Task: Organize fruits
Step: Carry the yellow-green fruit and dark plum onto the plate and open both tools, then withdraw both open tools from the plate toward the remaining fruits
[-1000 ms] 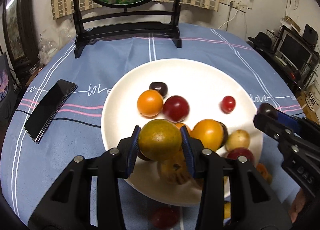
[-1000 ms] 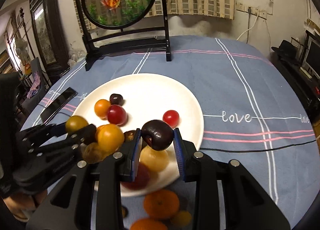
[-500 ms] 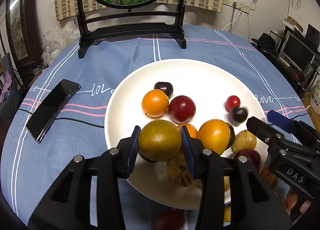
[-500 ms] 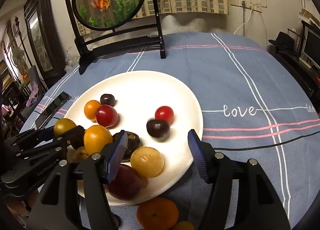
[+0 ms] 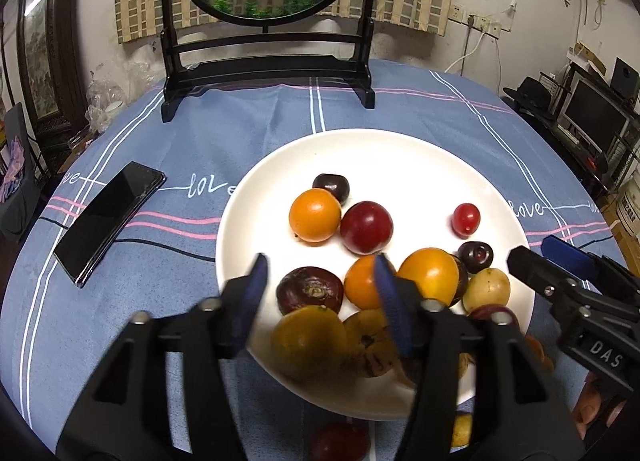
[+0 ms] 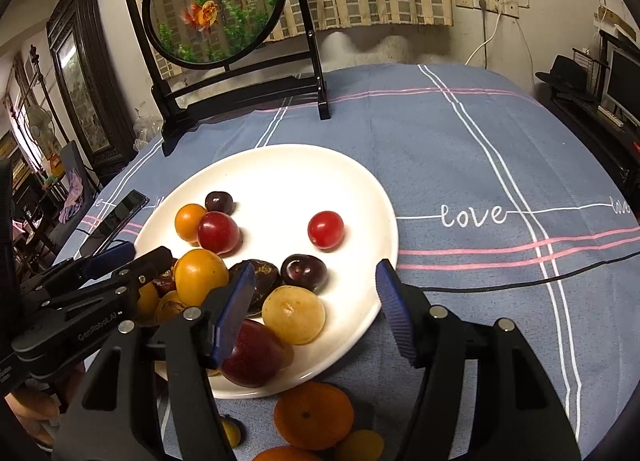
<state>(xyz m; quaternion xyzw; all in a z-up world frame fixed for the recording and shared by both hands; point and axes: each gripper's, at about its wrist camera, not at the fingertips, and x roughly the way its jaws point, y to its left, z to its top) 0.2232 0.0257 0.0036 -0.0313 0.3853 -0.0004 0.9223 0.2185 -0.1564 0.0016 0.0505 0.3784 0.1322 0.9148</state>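
A white plate [image 5: 400,165] [image 6: 280,173] holds several small fruits: orange, red, dark and yellow ones. My left gripper [image 5: 322,293] hangs over its near side and its jaws are opening. A greenish-orange fruit [image 5: 308,341] lies blurred just below them, free of the pads. My right gripper [image 6: 316,309] stands open over the plate's near right edge, above a yellow fruit [image 6: 294,319]. A dark cherry [image 6: 303,272] rests on the plate just beyond it, near a red cherry tomato [image 6: 326,229].
A black phone [image 5: 108,221] lies on the blue cloth left of the plate. A framed goldfish screen [image 5: 264,73] stands at the back. A mandarin [image 6: 314,415] and a red fruit [image 5: 340,441] lie off the plate by the near edge. Shelves with monitors stand far right.
The right jaws spread and let the dark cherry drop onto the plate. After that the left jaws spread and the greenish-orange fruit fell to the plate's near side.
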